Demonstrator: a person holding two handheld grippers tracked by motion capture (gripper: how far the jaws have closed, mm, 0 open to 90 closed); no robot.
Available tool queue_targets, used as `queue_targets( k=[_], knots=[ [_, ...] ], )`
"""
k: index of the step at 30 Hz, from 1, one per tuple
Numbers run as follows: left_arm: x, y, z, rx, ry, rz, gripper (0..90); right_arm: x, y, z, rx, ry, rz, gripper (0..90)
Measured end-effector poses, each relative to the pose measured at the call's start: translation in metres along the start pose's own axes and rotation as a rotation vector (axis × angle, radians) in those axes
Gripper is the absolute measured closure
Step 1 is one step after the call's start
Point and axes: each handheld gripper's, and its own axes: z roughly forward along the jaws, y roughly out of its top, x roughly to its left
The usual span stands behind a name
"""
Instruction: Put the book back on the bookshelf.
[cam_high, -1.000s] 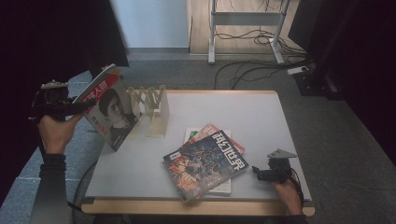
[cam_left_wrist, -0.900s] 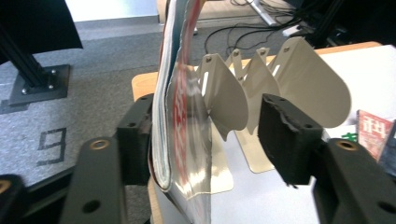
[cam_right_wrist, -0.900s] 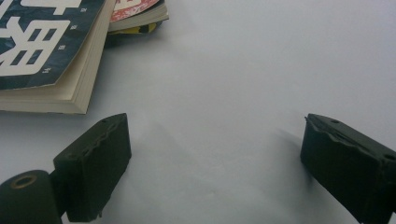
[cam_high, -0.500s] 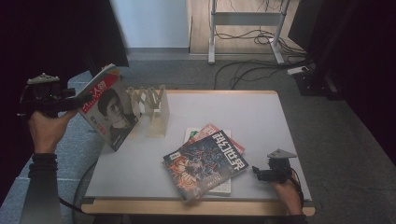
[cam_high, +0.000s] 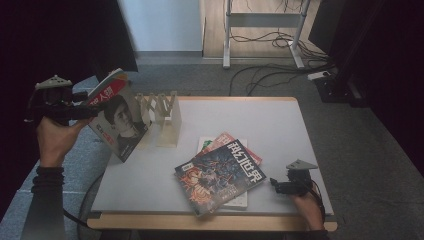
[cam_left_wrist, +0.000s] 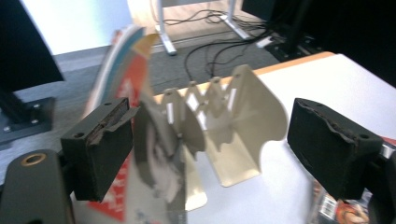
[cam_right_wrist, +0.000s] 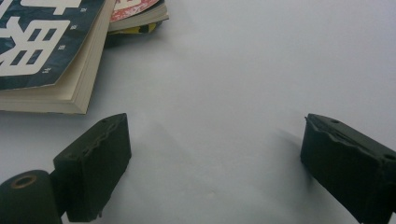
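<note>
Magazine with the portrait cover stands tilted at the left edge of the table, leaning against the cream accordion file rack, its near corner on the tabletop and its top overhanging the edge. Left gripper is beside the magazine's left edge; its jaws have just been opening and stand wide. In the left gripper view the cover lies close by the left-hand pad, blurred, with nothing pressed between the pads, so I judge it released.

Handling, as judged: a thin, glossy, flexible item, light, likely to bow or slide if gripped at one loose corner. The sound place to take it is at the spine or across the full page block near an edge, pads flat on both covers. The lean looks marginal; it may slip off the rack.

Right gripper rests at the near right of the table, jaws apart over bare tabletop, holding nothing. Just to its left lies a stack of magazines, flat, dark-covered issue on top.
</note>
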Motion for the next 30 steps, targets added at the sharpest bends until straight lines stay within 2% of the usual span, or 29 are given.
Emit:
queue_targets(
  k=[3, 6, 11, 19, 30],
  knots=[
    [-0.009, 0.000, 0.004, -0.006, -0.039, 0.009, 13.5, 0.000, 0.000, 0.000, -0.002, -0.002, 0.001, 8.0],
    [-0.019, -0.002, 0.010, 0.003, -0.079, 0.026, 9.2, 0.000, 0.000, 0.000, -0.001, -0.001, -0.001, 7.9],
    [-0.033, -0.006, 0.019, 0.013, -0.118, 0.072, 4.7, 0.000, 0.000, 0.000, -0.001, -0.001, -0.001, 8.0],
    [-0.054, -0.023, 0.036, 0.044, -0.145, 0.153, 1.4, 0.000, 0.000, 0.000, -0.001, -0.002, -0.002, 7.9],
    [-0.068, -0.049, 0.057, 0.054, -0.190, 0.175, 0.6, 0.000, 0.000, 0.000, -0.001, -0.002, -0.001, 7.9]
  ],
)
